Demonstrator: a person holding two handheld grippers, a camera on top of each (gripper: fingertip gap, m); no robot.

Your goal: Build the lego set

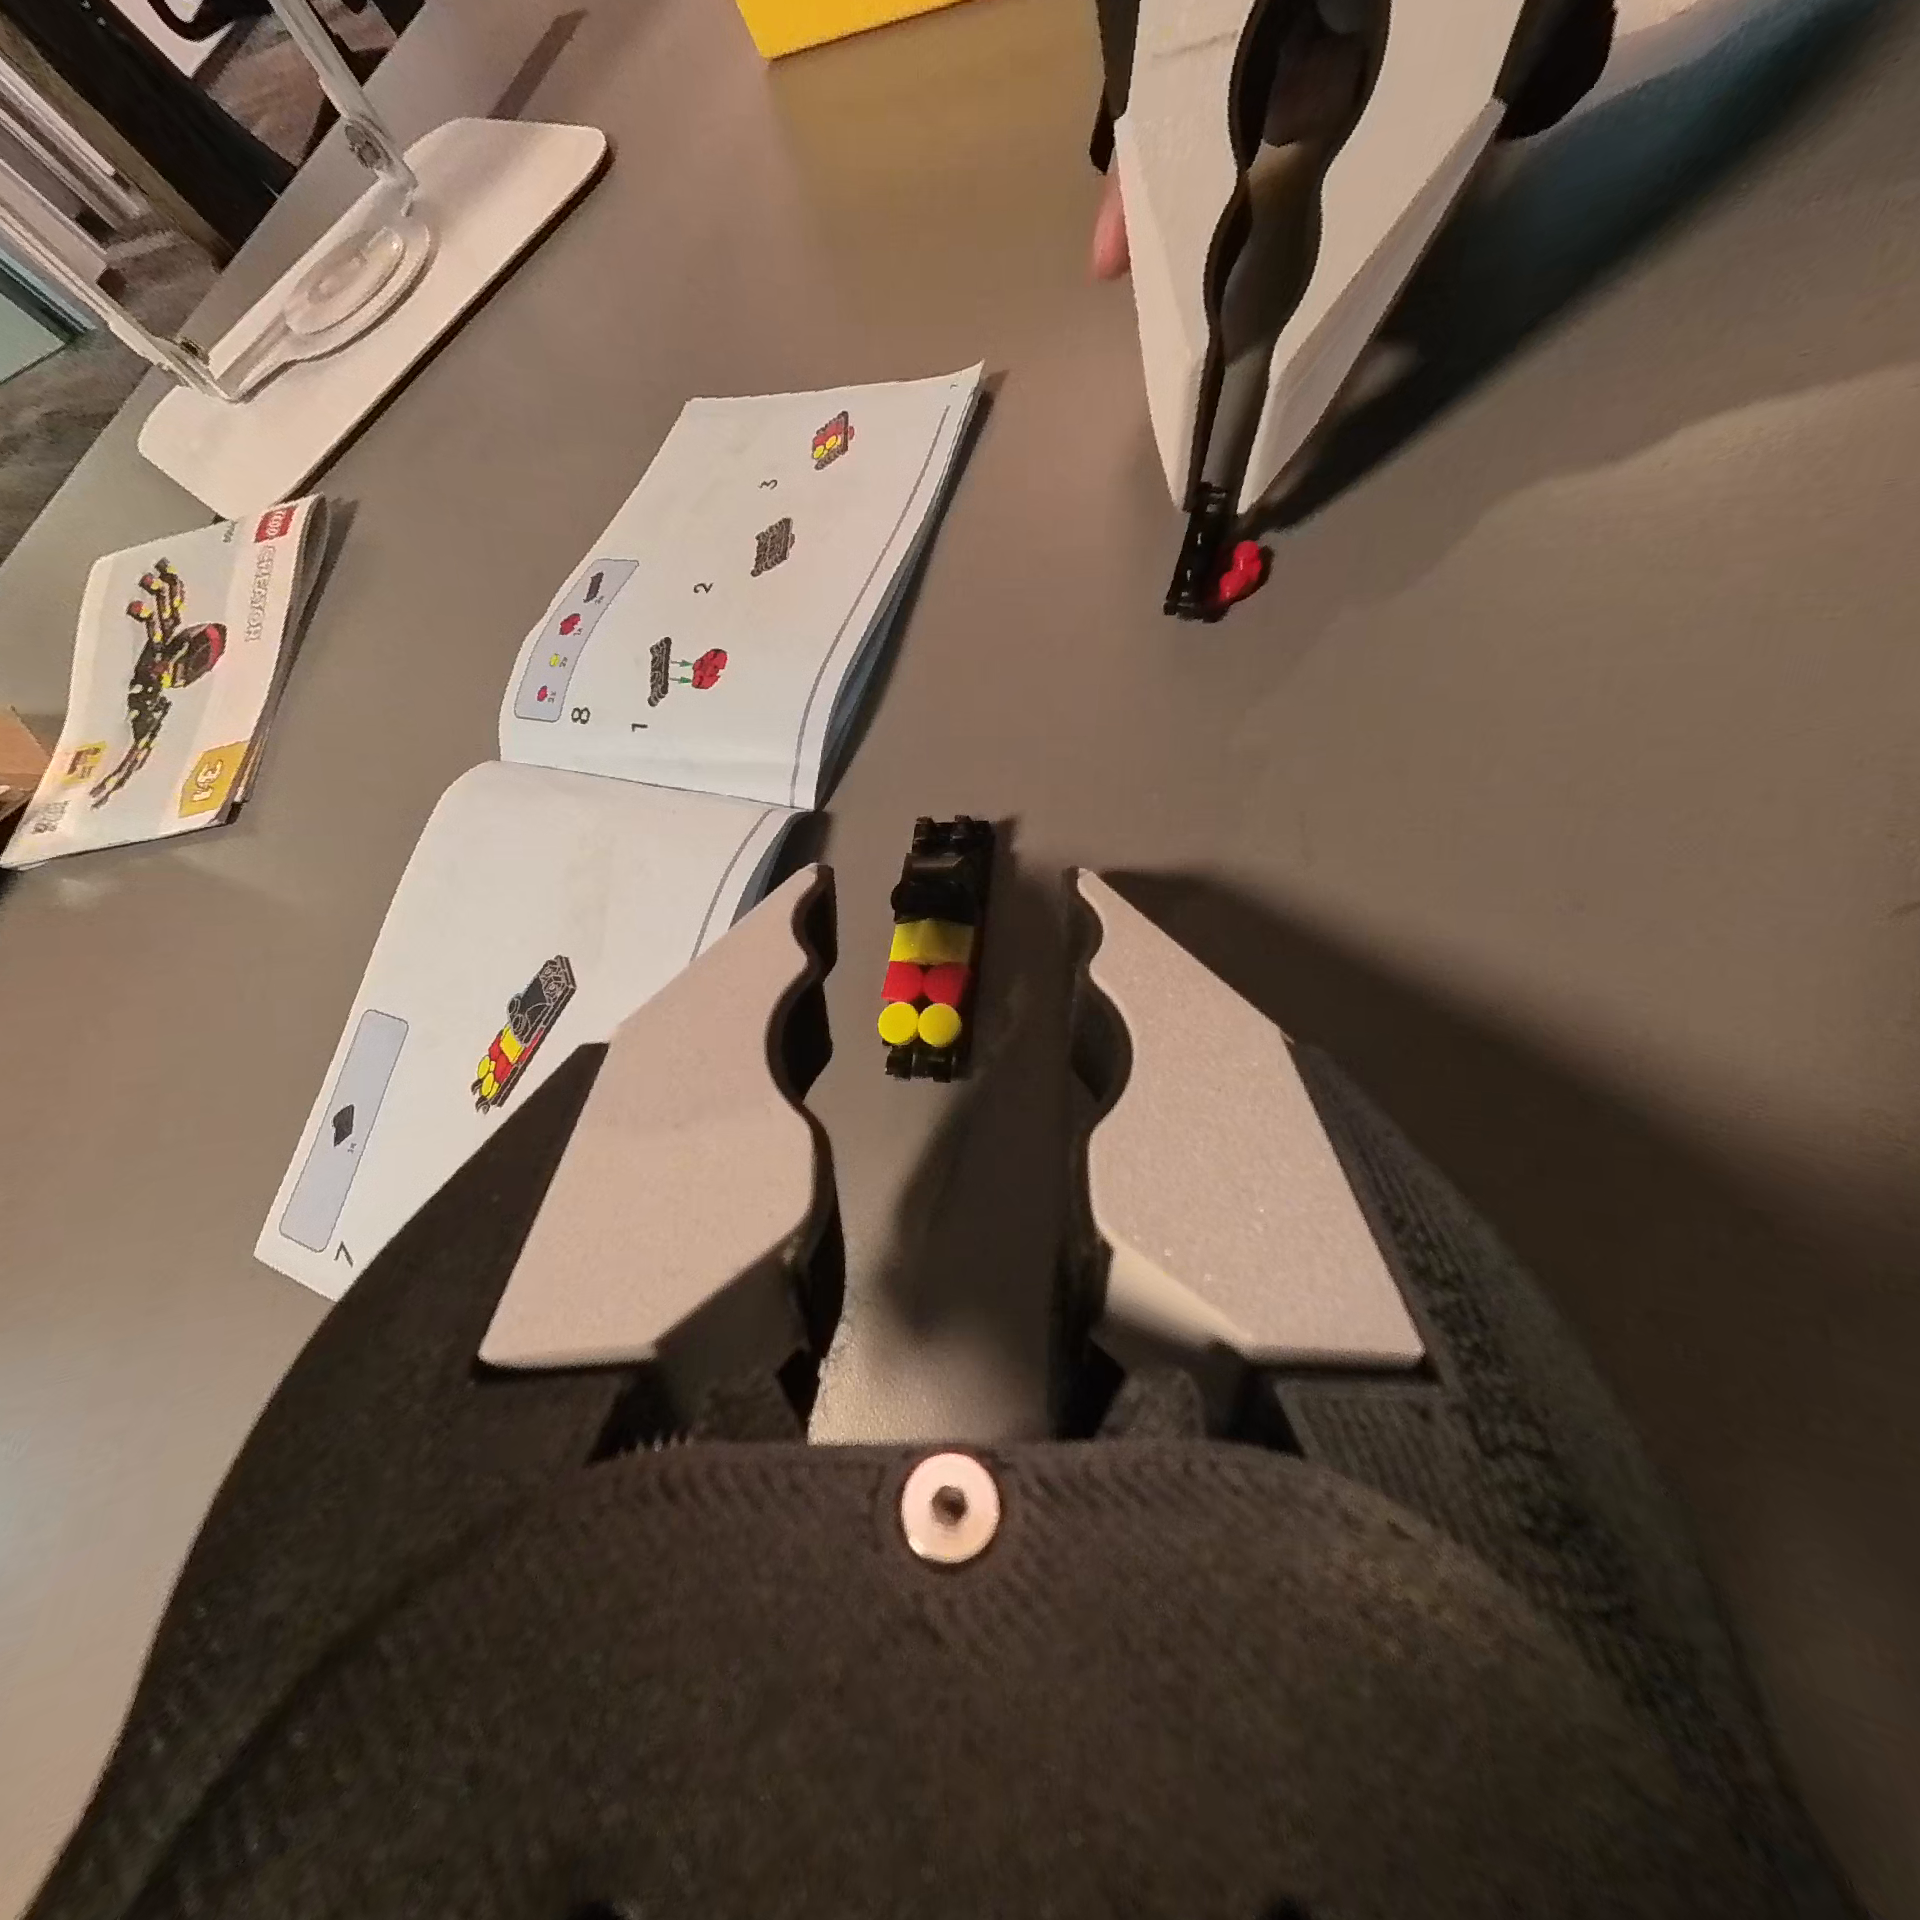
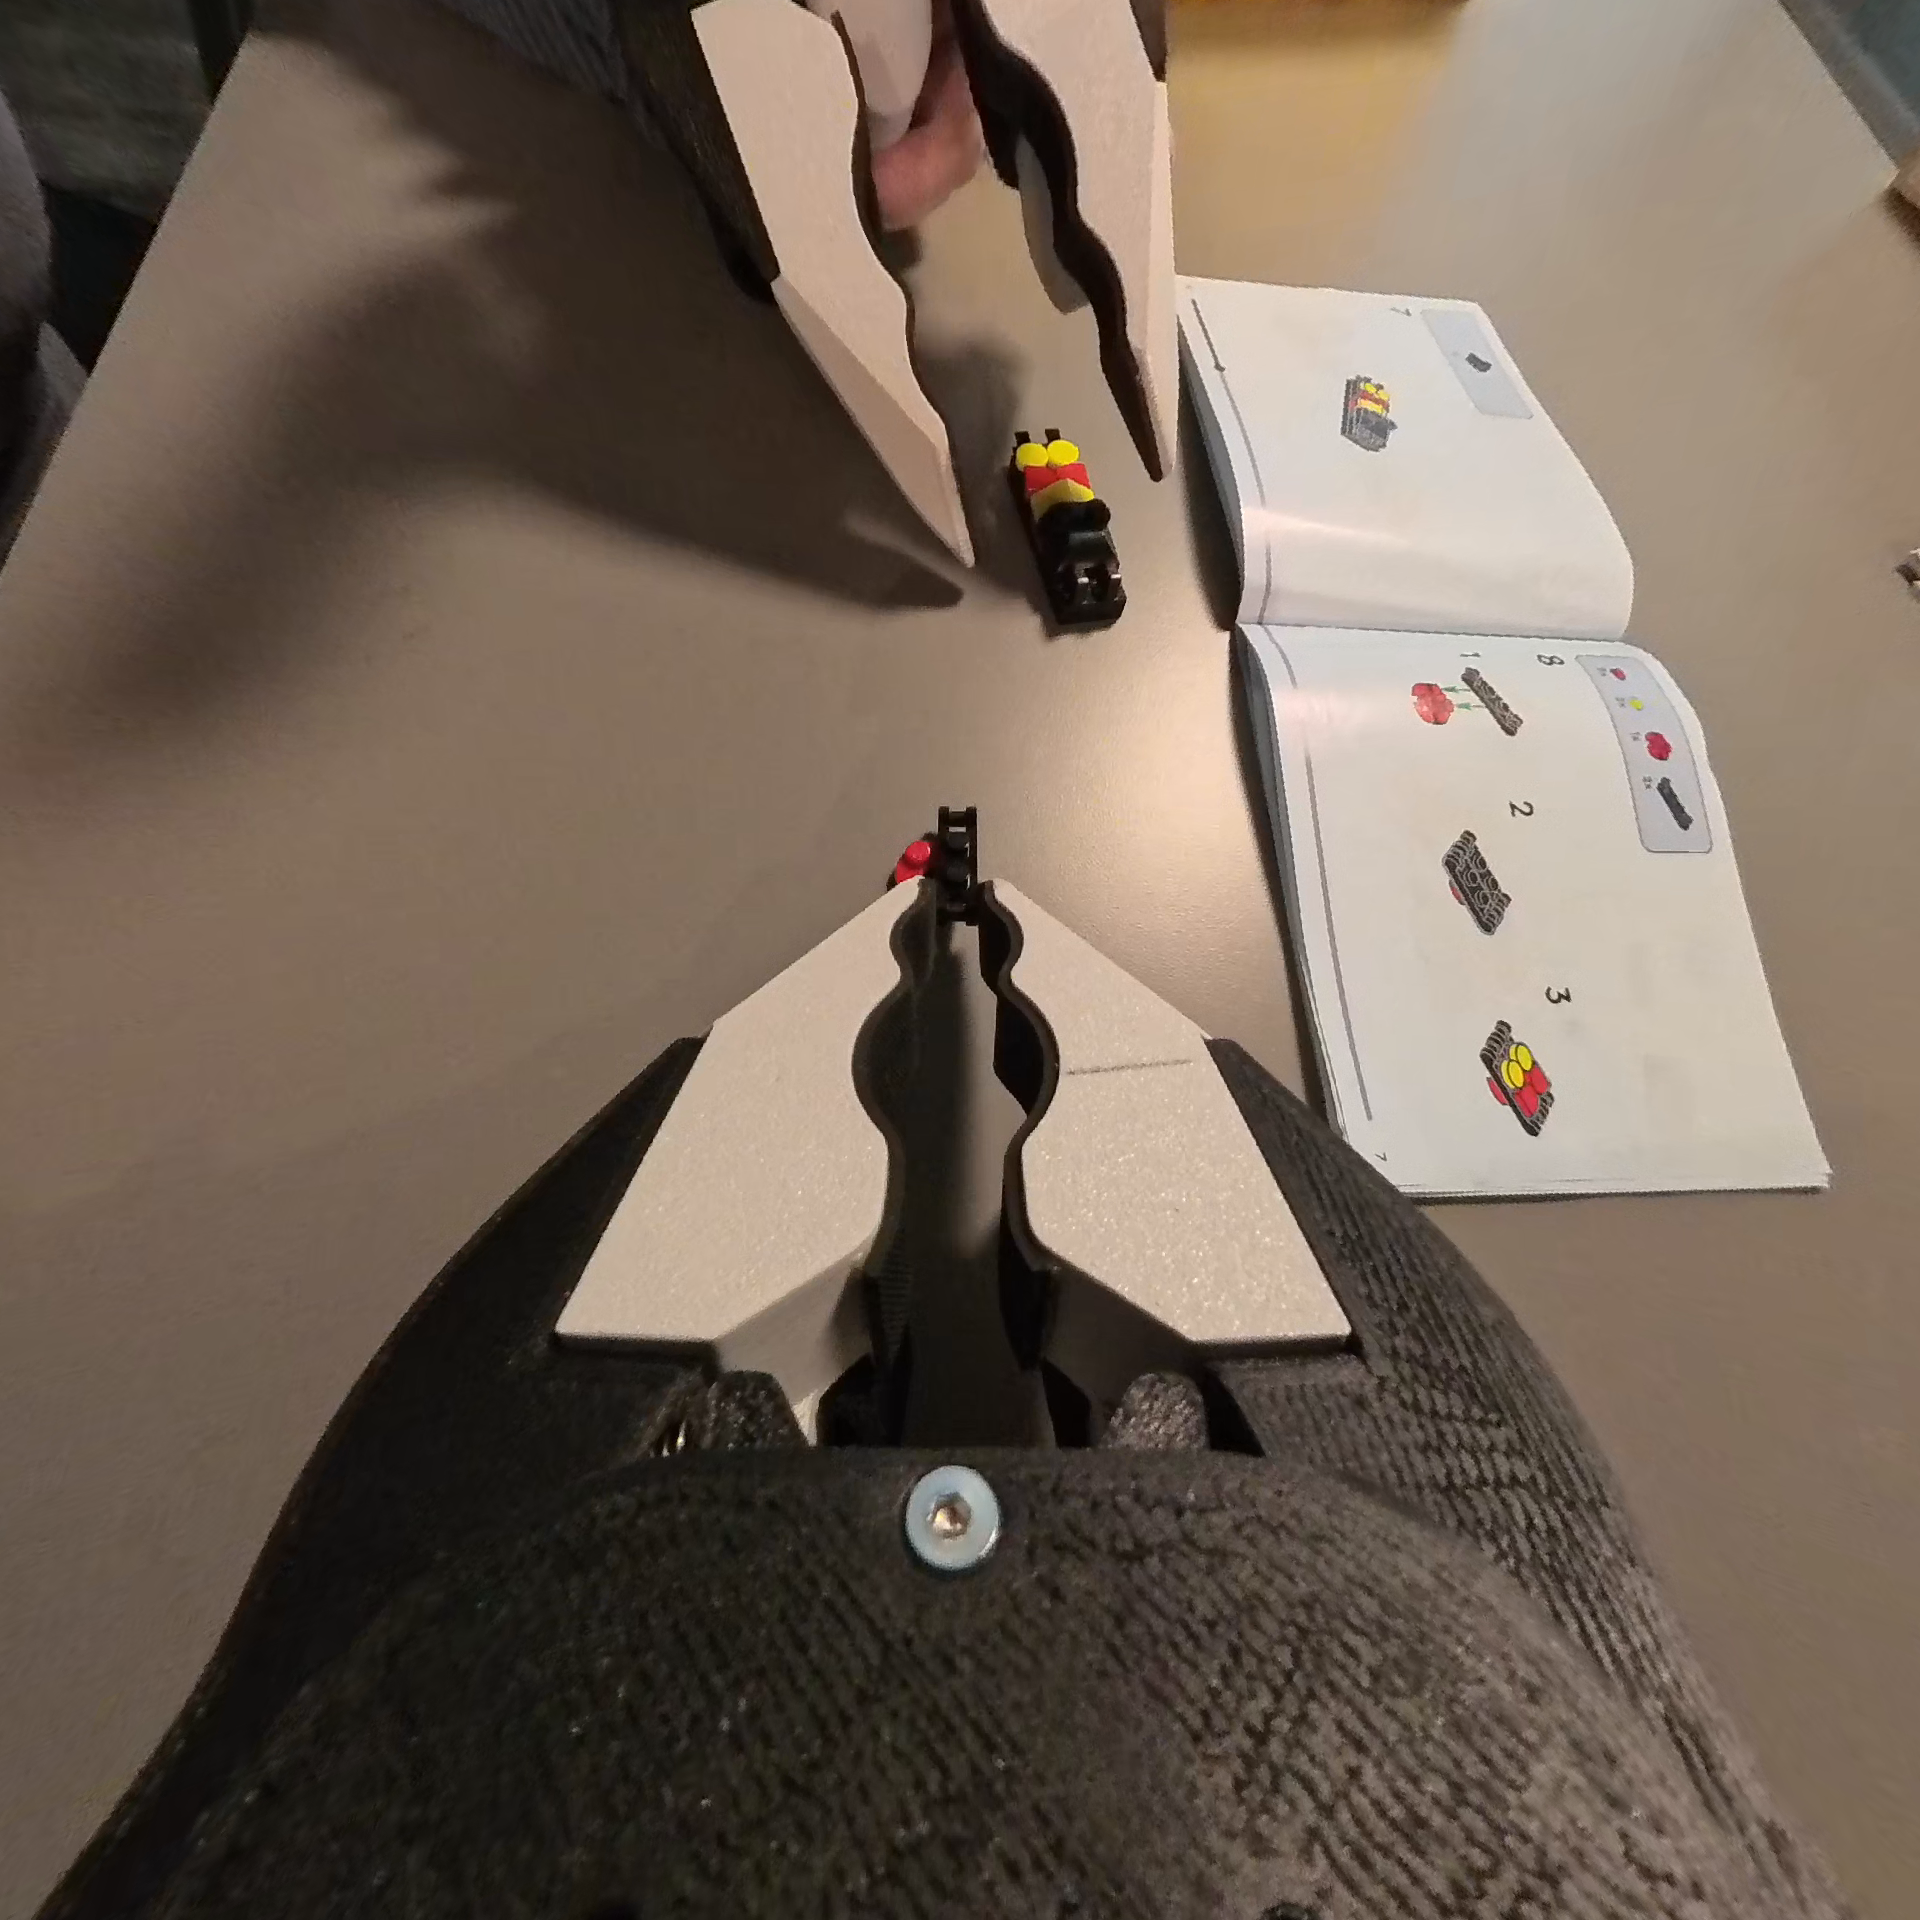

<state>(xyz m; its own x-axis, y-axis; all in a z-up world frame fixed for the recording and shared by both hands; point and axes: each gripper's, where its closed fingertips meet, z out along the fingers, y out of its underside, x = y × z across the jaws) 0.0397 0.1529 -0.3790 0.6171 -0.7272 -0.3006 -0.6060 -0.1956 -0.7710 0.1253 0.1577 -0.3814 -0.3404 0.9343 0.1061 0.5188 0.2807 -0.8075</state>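
Observation:
A small black Lego assembly with yellow and red pieces on top lies on the grey table between my left gripper's open fingertips; it also shows in the right wrist view. My left gripper is open around it, not touching, and shows from afar in the right wrist view. My right gripper is shut on a thin black plate held on edge, with a red round piece on its side. In the left wrist view this plate and red piece touch the table.
An open instruction booklet lies beside the assembly. A second closed booklet lies farther left. A white monitor-stand base and a yellow box sit at the back. The table edge is on the left in the right wrist view. The left gripper's tips are roughly 10 cm from the right gripper's.

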